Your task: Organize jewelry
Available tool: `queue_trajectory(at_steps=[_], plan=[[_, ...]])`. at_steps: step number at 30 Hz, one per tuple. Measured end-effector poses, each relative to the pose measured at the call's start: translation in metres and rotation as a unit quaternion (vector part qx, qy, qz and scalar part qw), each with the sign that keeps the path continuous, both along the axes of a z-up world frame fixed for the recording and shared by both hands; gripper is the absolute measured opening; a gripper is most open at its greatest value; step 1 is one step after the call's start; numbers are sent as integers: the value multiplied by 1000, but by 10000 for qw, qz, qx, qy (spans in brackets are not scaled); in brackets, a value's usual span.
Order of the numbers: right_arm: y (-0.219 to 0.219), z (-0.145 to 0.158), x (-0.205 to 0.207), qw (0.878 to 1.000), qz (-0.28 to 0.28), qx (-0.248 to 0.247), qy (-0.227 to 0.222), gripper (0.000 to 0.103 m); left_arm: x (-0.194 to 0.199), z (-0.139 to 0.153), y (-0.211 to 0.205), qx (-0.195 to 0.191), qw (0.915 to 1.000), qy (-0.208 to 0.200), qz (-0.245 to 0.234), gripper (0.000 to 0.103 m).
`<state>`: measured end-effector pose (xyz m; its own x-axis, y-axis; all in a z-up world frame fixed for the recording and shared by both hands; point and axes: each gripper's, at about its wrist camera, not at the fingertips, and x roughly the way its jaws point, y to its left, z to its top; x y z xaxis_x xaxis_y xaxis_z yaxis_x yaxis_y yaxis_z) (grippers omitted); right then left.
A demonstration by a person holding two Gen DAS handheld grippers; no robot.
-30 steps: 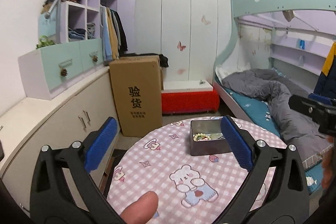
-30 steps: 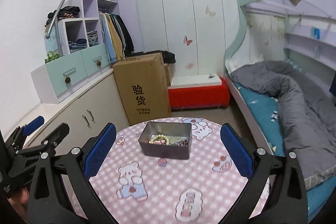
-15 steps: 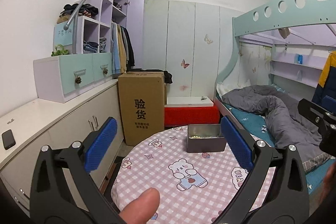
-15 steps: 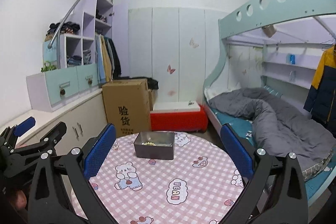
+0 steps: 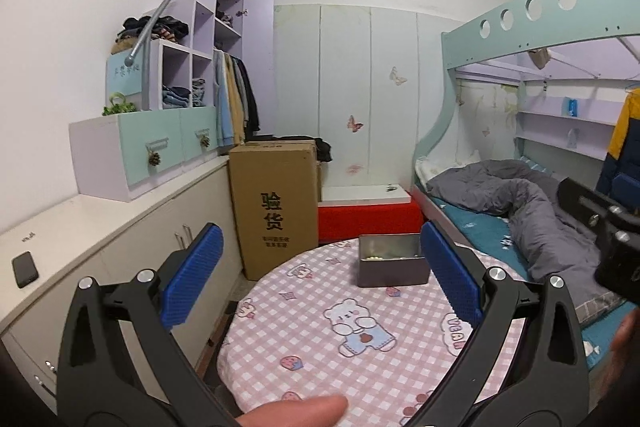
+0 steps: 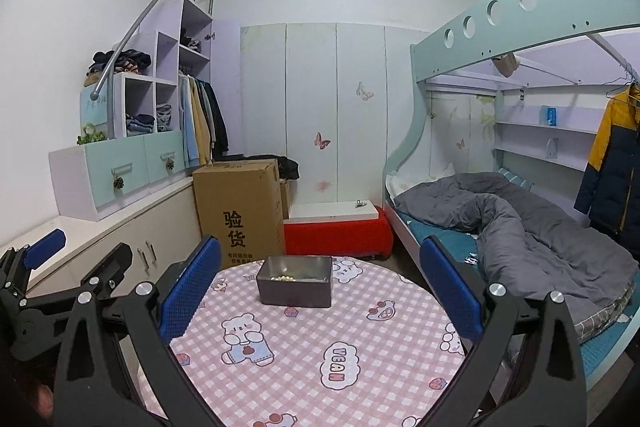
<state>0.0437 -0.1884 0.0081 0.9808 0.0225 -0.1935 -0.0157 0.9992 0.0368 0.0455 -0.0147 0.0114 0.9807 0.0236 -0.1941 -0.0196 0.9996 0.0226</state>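
A grey metal box stands on the far part of a round table with a pink checked bear cloth. Pale beads lie inside it; the rest of its contents are hidden by the wall. My left gripper is open and empty, held above the near part of the table, the box beside its right finger. My right gripper is open and empty, back from the box. The left gripper also shows at the left of the right wrist view.
A tall cardboard box stands on the floor behind the table. A red bench is beyond it. A bunk bed with a grey duvet is on the right. A low cabinet with a phone runs along the left.
Both grippers have pulled back and up from the table, so the box looks smaller and farther. Both stayed open and empty.
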Motion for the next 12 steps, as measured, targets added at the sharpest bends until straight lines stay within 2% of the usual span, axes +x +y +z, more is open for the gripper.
queue_trajectory(at_steps=[4, 12], plan=[[0, -4, 1, 10000, 35, 38, 60, 96, 0, 0, 2, -146, 9998, 9, -104, 97], [3, -6, 1, 9998, 110, 54, 126, 96, 3, 0, 1, -79, 9999, 83, -17, 97]])
